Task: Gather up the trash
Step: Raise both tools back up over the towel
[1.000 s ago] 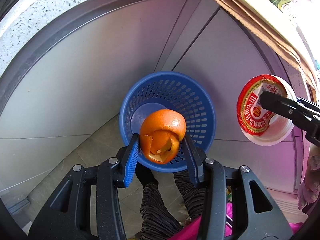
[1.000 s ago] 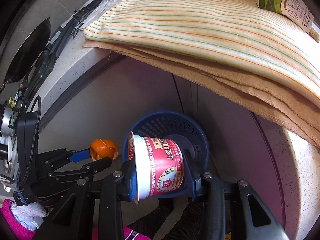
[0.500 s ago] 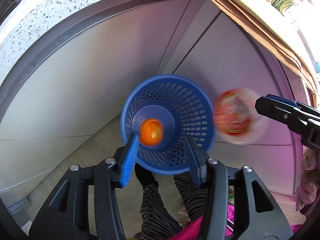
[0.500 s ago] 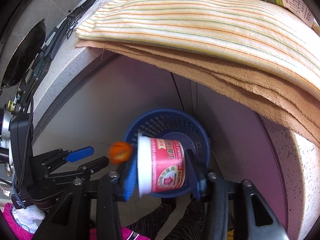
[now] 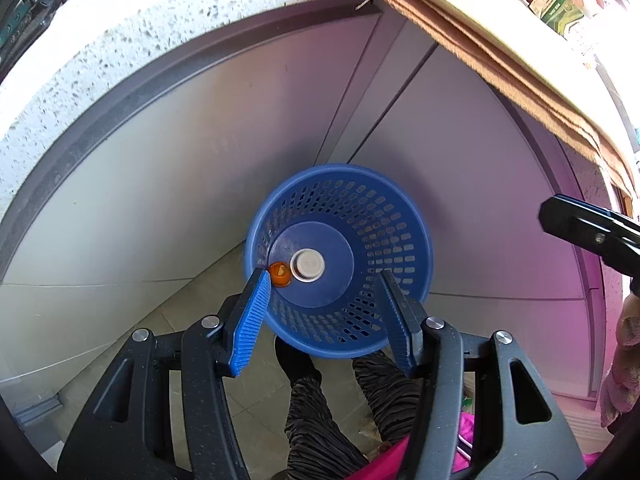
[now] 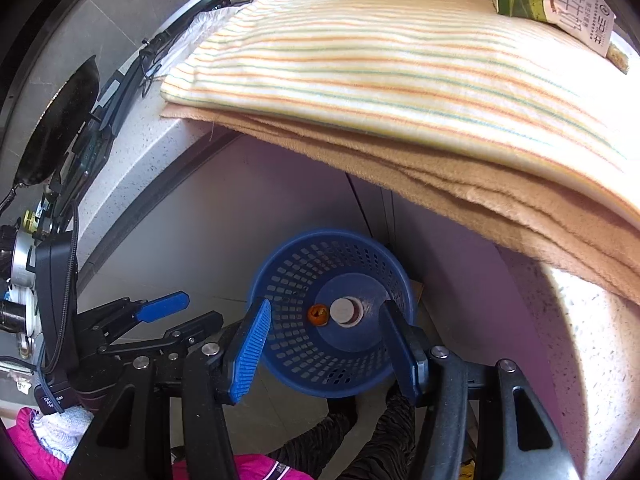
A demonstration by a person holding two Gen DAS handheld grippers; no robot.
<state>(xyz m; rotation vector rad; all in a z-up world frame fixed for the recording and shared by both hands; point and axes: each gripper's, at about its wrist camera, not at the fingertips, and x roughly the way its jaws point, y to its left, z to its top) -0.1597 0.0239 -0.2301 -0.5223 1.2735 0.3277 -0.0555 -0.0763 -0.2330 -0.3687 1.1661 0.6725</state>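
Both grippers over blue basket [image 5: 400, 216], pointing steeply down. L gripper [image 5: 324, 280] & R gripper [image 6: 326, 312] jaws just opened, nothing between. Orange peel [image 5: 279, 274] + cup [image 5: 307, 265] lie at basket bottom, touching, straight below jaws. More trash likely up on counter [image 6: 160, 152], R side nearer.

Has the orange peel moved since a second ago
Yes. The orange peel has dropped from between the fingers of the left gripper, whose jaws have just been opening, to the floor of the blue basket, beside the cup.
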